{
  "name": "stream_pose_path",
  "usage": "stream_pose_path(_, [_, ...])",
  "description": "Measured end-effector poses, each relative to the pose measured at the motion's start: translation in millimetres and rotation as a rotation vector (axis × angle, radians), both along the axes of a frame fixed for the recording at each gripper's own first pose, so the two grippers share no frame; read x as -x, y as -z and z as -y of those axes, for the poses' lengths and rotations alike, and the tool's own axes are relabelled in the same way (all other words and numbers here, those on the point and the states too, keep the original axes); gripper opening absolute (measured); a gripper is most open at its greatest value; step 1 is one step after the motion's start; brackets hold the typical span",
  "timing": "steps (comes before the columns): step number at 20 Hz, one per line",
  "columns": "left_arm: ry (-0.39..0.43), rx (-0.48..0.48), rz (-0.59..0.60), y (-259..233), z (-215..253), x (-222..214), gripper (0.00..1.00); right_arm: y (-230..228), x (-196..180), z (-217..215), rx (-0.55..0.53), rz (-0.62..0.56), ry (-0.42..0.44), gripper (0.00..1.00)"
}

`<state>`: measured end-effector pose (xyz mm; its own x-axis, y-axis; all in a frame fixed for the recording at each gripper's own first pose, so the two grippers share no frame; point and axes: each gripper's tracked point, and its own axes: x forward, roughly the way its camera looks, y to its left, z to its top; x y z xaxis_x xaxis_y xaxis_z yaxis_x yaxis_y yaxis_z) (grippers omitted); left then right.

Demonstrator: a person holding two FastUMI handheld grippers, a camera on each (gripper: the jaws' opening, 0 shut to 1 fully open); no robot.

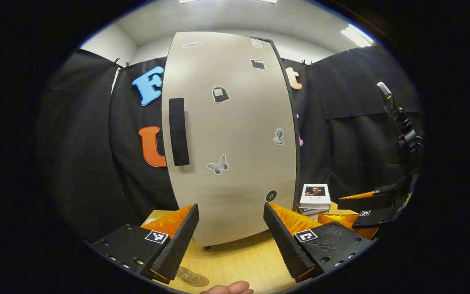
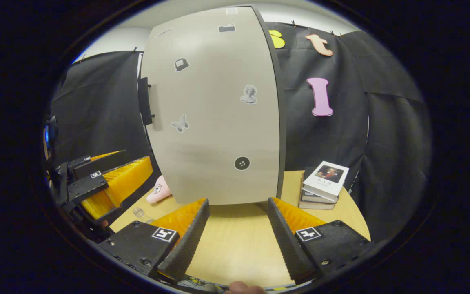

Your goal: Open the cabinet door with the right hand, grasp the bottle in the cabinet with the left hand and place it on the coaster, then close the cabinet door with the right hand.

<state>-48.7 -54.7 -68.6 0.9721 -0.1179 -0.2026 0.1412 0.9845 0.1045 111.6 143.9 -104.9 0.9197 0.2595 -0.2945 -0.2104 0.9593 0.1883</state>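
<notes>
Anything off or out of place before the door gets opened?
Nothing stands out. The cabinet door is shut, its handle intact. The books are stacked a bit unevenly, not toppled. The coaster lies flat on the table. Both grippers are open.

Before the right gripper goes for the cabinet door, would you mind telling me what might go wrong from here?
1. The handle sits on the cabinet door's left edge, near the left gripper; the right gripper crossing over may bump it.
2. If the door swings outward over the table, it might strike a gripper waiting in front.
3. The stacked books lie close beside the cabinet and might get nudged.
</notes>
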Motion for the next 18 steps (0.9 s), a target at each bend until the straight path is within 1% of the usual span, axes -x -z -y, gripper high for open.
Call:
stream_pose_path(5, [0.016,-0.003,-0.007,5.0,4.3,-1.5,0.96,4.5,0.7,7.1,-0.011,-0.007,0.02,0.92])
stream_pose_path(12, [-0.003,0.013,-0.038,14.1,0.4,-1.9,0.96,10.4,0.7,8.8,-0.017,-0.023,0.02,0.92])
stream_pose_path(18, [-0.015,0.007,-0.047,18.3,-2.0,-1.9,0.96,18.5,-1.9,9.1,-0.035,-0.04,0.014,0.92])
